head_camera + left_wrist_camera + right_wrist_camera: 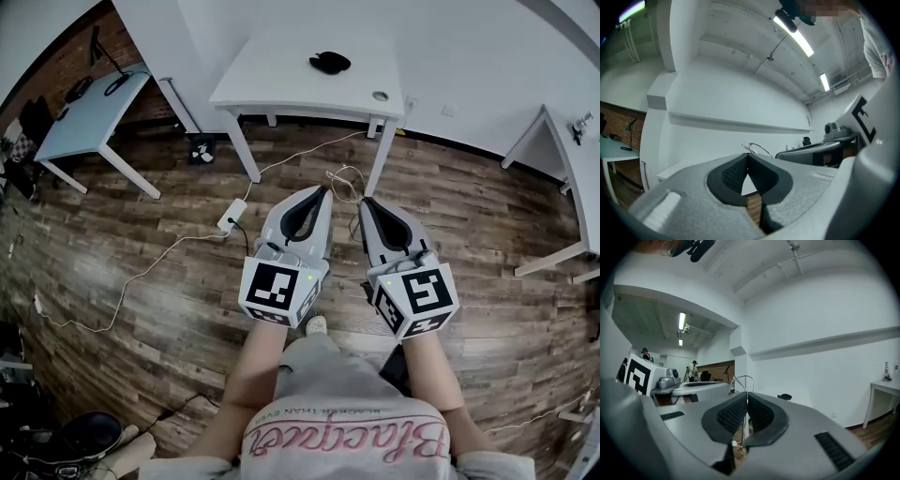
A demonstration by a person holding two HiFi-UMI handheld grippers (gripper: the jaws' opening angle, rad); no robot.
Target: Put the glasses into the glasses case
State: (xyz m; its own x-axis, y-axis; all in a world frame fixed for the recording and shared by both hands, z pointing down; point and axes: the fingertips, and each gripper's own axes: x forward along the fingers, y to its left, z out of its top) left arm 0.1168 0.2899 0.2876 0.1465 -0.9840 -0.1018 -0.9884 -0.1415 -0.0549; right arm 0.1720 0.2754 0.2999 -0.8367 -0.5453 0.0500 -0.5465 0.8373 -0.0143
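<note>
Thin wire-framed glasses (pixel 345 178) hang in the air between the tips of my two grippers, above the wooden floor. My left gripper (pixel 327 190) is shut, and the wire frame (pixel 759 148) sticks out from its tip. My right gripper (pixel 364 201) is shut too, with a lens rim (pixel 740 378) rising from its closed tip (pixel 746 394). The black glasses case (pixel 330 63) lies on the white table (pixel 281 80) ahead, well beyond both grippers. It also shows as a small dark shape (pixel 785 396) in the right gripper view.
A small round object (pixel 379 96) sits near the white table's right corner. A pale blue desk (pixel 89 112) stands at the left and another white table (pixel 572 150) at the right. A power adapter (pixel 231 217) with cables lies on the floor. A person (pixel 693 370) stands far off.
</note>
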